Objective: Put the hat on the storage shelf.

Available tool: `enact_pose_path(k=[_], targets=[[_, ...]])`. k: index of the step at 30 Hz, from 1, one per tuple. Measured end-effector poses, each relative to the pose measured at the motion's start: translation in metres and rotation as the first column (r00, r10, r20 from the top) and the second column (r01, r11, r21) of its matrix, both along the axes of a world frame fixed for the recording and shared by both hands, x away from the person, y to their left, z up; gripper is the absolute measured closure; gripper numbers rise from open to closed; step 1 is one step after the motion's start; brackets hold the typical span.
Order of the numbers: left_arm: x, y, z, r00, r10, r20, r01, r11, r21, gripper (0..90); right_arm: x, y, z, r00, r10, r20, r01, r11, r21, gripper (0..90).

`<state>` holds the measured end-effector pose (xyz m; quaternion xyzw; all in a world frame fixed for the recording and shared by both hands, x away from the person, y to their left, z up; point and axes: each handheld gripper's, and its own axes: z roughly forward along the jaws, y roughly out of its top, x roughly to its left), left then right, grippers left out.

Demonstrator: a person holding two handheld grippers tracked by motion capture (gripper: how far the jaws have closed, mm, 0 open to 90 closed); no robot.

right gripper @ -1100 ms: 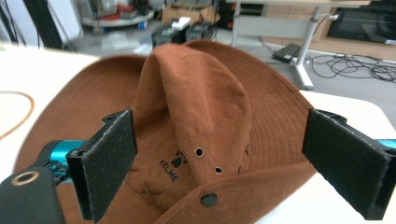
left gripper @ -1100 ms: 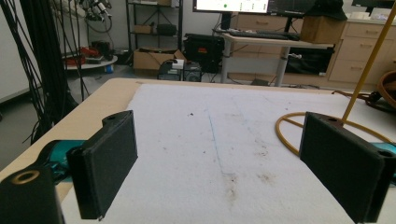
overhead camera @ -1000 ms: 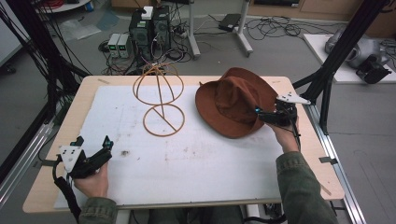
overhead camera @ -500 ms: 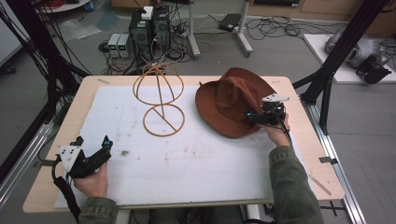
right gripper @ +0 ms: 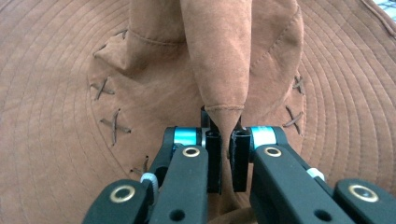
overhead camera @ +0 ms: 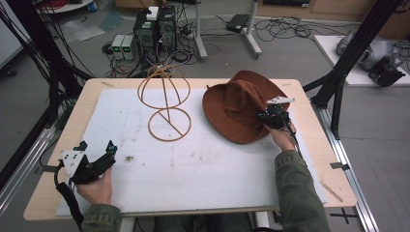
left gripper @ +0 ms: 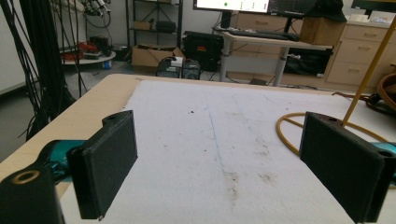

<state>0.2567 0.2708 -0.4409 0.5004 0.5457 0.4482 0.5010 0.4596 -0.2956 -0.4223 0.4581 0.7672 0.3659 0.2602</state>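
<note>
Since a second ago, the right gripper (right gripper: 223,154) has come down onto the brown hat (overhead camera: 241,108), and its jaws have just closed, pinching a fold of the crown. That hat lies near the tabletop's far right corner, brim flat, crown up. By the near left corner, the left gripper (overhead camera: 96,157) has its jaws spread wide.

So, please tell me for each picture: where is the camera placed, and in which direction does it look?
High view: above the person's side, looking forward and down on the table; both forearms, the left gripper and right gripper show.
Left gripper view: rides the left gripper, looking across the white mat between open jaws.
Right gripper view: rides the right gripper, jaws pinching a fold of the brown hat.
Shared: the wire hat stand shows in the high and left views.
</note>
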Motion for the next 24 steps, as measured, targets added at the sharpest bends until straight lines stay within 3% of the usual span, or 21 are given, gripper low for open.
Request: enact_pose_path(k=[4, 12, 20, 24], targets=[[-0.001, 0.001, 0.000, 1.0000, 0.001, 0.002, -0.001, 1.0000, -0.003, 11.7, -0.001, -0.003, 0.001, 0.9996, -0.005, -0.026, 0.008, 0.9963, 0.086, 89.6], [-0.001, 0.002, 0.000, 1.0000, 0.001, -0.001, -0.001, 0.9999, -0.016, 11.8, -0.004, -0.003, 0.004, 0.9999, -0.007, -0.012, 0.008, 0.9936, 0.112, 89.6], [-0.001, 0.002, 0.000, 1.0000, -0.001, -0.002, 0.001, 0.9999, -0.016, 11.8, -0.013, -0.003, 0.015, 0.9967, -0.023, 0.077, 0.011, 0.9882, 0.153, 89.5], [-0.001, 0.003, 0.000, 1.0000, 0.003, -0.002, -0.003, 0.9998, -0.018, 11.8, -0.021, -0.006, 0.019, 0.9904, -0.037, 0.133, 0.008, 0.9782, 0.208, 89.4]])
